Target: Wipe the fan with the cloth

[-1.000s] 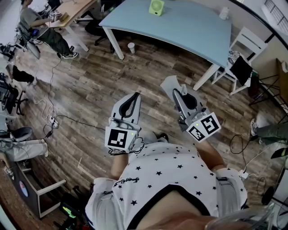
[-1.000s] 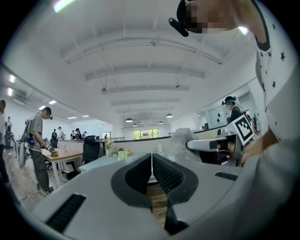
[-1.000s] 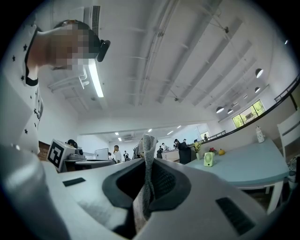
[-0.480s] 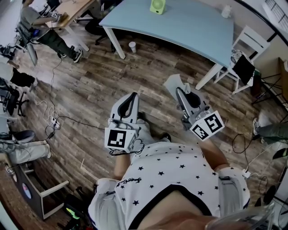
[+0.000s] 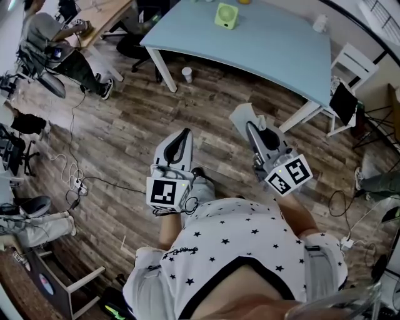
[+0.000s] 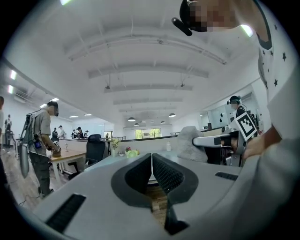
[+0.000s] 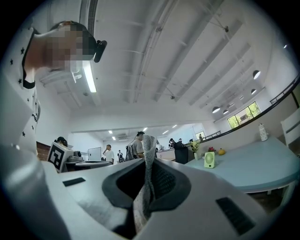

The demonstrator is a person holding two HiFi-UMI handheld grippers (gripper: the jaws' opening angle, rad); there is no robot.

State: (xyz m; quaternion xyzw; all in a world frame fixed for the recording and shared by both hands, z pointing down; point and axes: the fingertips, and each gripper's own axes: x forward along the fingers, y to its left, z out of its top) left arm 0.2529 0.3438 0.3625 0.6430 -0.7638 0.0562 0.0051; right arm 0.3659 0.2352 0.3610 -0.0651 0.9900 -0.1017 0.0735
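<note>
On the light-blue table (image 5: 275,47) far ahead stands the small green fan (image 5: 225,15), well apart from both grippers | grey cloth (image 5: 241,115) is pinched upright between the jaws of the right gripper (image 5: 250,129) | left gripper (image 5: 185,134) has its jaws pressed together with nothing between them | both are above the wooden floor (image 5: 125,119)

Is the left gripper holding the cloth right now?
No, the left gripper has its jaws together with nothing between them, while the cloth is pinched in the right gripper.
</note>
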